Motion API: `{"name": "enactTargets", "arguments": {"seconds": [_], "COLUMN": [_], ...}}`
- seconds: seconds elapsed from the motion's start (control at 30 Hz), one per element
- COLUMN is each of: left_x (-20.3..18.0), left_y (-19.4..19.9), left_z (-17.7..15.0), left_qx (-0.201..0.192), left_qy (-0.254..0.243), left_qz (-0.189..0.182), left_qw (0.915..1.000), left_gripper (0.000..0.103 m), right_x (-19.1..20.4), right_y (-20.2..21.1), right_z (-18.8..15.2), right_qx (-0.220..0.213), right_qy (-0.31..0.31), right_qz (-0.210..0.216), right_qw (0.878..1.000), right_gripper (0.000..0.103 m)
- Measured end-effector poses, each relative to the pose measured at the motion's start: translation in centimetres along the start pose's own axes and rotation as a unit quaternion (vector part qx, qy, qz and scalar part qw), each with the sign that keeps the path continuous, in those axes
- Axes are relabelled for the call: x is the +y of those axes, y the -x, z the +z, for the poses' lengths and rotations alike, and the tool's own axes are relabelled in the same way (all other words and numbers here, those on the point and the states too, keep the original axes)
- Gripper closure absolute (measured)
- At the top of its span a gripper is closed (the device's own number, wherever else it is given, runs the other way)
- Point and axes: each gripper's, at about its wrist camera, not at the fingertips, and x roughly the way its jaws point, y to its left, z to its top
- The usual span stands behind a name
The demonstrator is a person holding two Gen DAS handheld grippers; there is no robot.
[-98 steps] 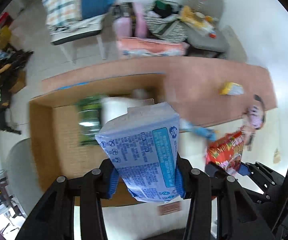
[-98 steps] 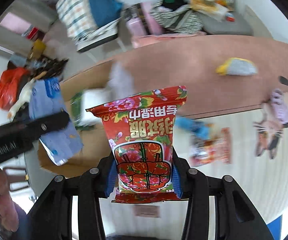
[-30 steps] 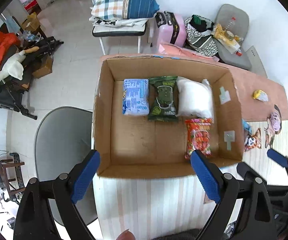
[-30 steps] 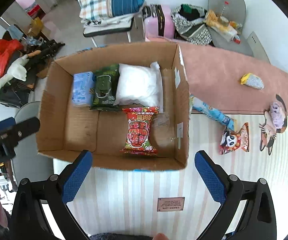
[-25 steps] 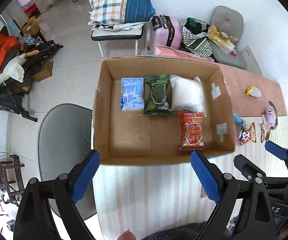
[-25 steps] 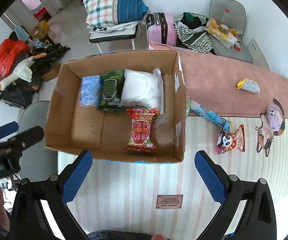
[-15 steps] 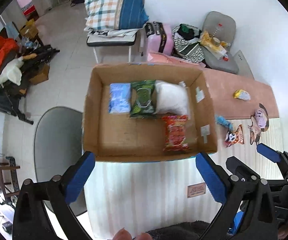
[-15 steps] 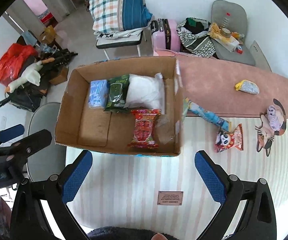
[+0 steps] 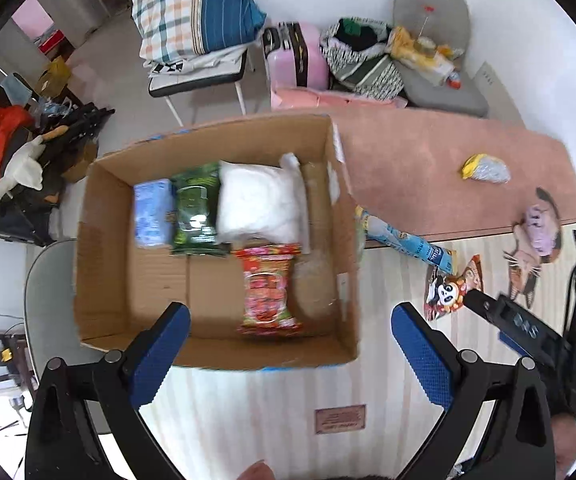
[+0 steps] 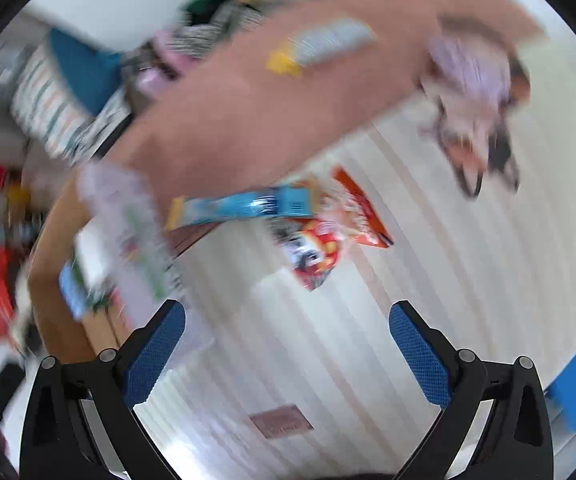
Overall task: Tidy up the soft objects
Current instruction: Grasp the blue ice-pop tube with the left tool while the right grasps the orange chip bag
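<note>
Blue-padded, my left fingers [image 9: 287, 346] point down, released wide, just opened, empty, over the cardboard box [image 9: 100, 248] holding the red packet [image 9: 267, 292]. Only my right view shows its released fingers [image 10: 287, 342] short of the panda packet [image 10: 316, 248] beside that box.

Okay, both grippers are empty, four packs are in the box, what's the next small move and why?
Probably lower the open right gripper onto the panda snack pack. It and the blue pack lie outside the cardboard box, nearest that gripper.
</note>
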Motion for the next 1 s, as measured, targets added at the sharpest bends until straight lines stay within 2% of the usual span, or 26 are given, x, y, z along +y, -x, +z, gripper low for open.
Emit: {"name": "enactTargets", "arguments": {"seconds": [0.13,0.23,0.27,0.4,0.5,0.63,0.73,0.8,0.83,0.87,0.9,0.93,1.0], "left_x": [-3.8,-5.8,-6.4,-9.1,-10.9,-13.0,-14.2,-14.8,-15.0,-15.1,-15.2,-15.5,-16.3], "left_y": [-2.8,-4.5,-5.0,-6.9,-9.3,-14.0,-18.0,-20.2,-21.4,-22.1,-22.8,-22.9,-22.2], "left_z": [1.2,2.0,2.3,3.5,4.2,5.2,6.0,6.4,6.5,6.5,6.5,6.6,6.9], "left_qx": [0.027,0.051,0.059,0.096,0.134,0.193,0.234,0.251,0.259,0.262,0.265,0.26,0.239], "left_qy": [-0.009,-0.012,-0.013,-0.015,-0.001,0.039,0.063,0.074,0.076,0.077,0.074,0.071,0.052], "left_qz": [0.017,0.02,0.016,-0.018,-0.054,-0.094,-0.095,-0.082,-0.072,-0.06,-0.049,-0.039,-0.036], "left_qw": [0.9994,0.9985,0.9981,0.9951,0.9895,0.9759,0.9655,0.9618,0.9602,0.9602,0.9603,0.9622,0.9691], "left_gripper": [0.0,0.0,0.0,0.0,0.0,0.0,0.001,0.004,0.01,0.022,0.027,0.028,0.042], "right_x": [-2.0,-2.2,-2.1,-1.8,-3.4,-5.8,-6.8,-7.2,-7.2,-7.3,-7.4,-7.5,-7.6], "right_y": [-5.1,-8.2,-8.9,-8.3,-7.1,-5.6,-5.3,-5.1,-5.2,-5.2,-5.3,-5.5,-6.0], "right_z": [2.7,3.6,3.8,4.2,4.8,6.8,8.7,9.6,10.1,10.4,10.8,11.0,11.2], "right_qx": [0.037,0.07,0.081,0.076,0.088,0.1,0.108,0.107,0.109,0.109,0.113,0.117,0.128], "right_qy": [-0.058,-0.06,-0.05,0.027,0.066,0.113,0.14,0.15,0.158,0.161,0.166,0.169,0.172], "right_qz": [0.024,0.024,0.018,-0.02,-0.032,-0.066,-0.096,-0.11,-0.118,-0.122,-0.125,-0.126,-0.123], "right_qw": [0.997,0.995,0.995,0.997,0.993,0.986,0.98,0.977,0.974,0.973,0.972,0.971,0.969], "right_gripper": [0.005,0.028,0.04,0.049,0.051,0.051,0.051,0.051,0.051,0.051,0.051,0.051,0.051]}}
